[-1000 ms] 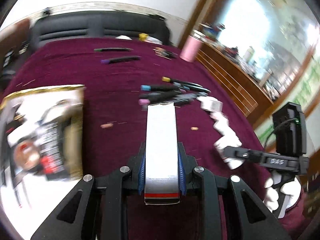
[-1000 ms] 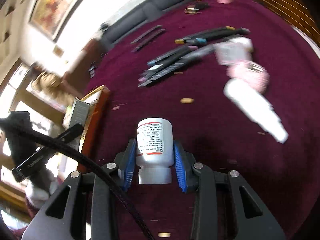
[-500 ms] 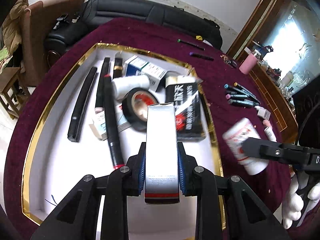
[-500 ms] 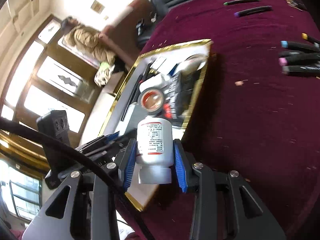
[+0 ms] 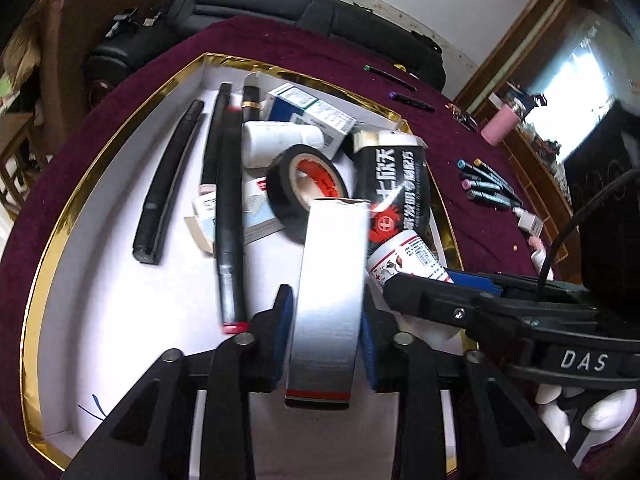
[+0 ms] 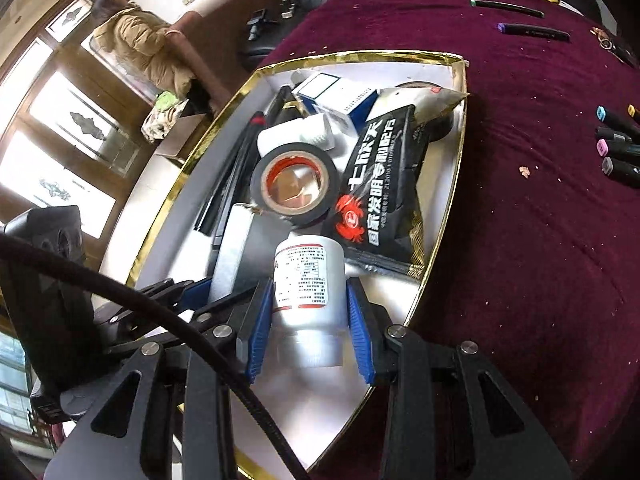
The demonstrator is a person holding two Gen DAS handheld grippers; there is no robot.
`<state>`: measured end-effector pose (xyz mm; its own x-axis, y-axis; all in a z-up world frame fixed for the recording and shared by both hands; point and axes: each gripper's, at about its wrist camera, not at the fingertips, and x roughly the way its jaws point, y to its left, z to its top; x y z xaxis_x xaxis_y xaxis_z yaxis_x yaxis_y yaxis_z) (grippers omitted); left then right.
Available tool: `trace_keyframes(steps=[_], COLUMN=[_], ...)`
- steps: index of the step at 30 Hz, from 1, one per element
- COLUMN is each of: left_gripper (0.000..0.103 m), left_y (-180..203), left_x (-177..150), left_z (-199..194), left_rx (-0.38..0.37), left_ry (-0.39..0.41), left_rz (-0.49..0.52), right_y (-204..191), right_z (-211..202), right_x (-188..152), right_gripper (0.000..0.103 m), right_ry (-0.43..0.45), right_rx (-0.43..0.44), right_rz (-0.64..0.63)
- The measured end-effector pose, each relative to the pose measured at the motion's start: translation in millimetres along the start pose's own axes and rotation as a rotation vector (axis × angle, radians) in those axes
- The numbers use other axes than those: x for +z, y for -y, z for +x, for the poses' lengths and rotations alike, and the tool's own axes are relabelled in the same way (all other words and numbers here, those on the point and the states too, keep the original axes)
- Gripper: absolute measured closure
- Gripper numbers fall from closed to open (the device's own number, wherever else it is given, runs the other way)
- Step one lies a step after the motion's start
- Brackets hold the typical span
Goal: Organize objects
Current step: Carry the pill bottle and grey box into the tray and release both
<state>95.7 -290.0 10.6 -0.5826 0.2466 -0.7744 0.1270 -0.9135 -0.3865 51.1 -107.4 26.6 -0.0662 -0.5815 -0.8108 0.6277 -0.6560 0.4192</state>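
Over the gold-rimmed tray (image 5: 52,216) crowded by tape roll (image 5: 306,190) and black pouch (image 5: 394,184), left tool (image 5: 326,332) just loosening around silver box (image 5: 330,300), right tool (image 6: 310,320) clenching white bottle (image 6: 306,276).

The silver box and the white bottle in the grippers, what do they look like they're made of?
Silver box: likely cardboard with a metallic foil-like finish; it has flat faces, sharp folded edges and a soft sheen. White bottle: probably plastic, smooth and slightly glossy, with a printed paper-like label and a ribbed cap end; the exact plastic can't be told.
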Motion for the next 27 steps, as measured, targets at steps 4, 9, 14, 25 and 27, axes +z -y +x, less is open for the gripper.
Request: trace_keyframes(steps=[4,9,14,25,27], left_gripper=[0.058,0.051,0.05,0.04,0.04], left_y=[-11,-16,-9,70,89], left_x=[1,0,2,11,9], left_z=[-3,-10,-30,-40,-29], left_rx=[-0.036,-0.083,-0.147,-0.292,-0.3], left_ry=[0.02,0.037,0.083,0.055,0.02], left_rz=[-0.048,-0.069,-0.083,0.06,0.081], right_y=[4,3,12,158,195], right_z=[-3,-15,-42,-158,-182], right_x=[2,-2,-8,-57,-70], right_gripper=[0.068,0.068,0.068,0.064,0.063], right_ry=[0.019,0.047,0.112,0.294,0.32], right_rx=[0.01,0.036,0.067,-0.105,-0.195], right_rz=[0.024,0.028,0.045,0.244,0.303])
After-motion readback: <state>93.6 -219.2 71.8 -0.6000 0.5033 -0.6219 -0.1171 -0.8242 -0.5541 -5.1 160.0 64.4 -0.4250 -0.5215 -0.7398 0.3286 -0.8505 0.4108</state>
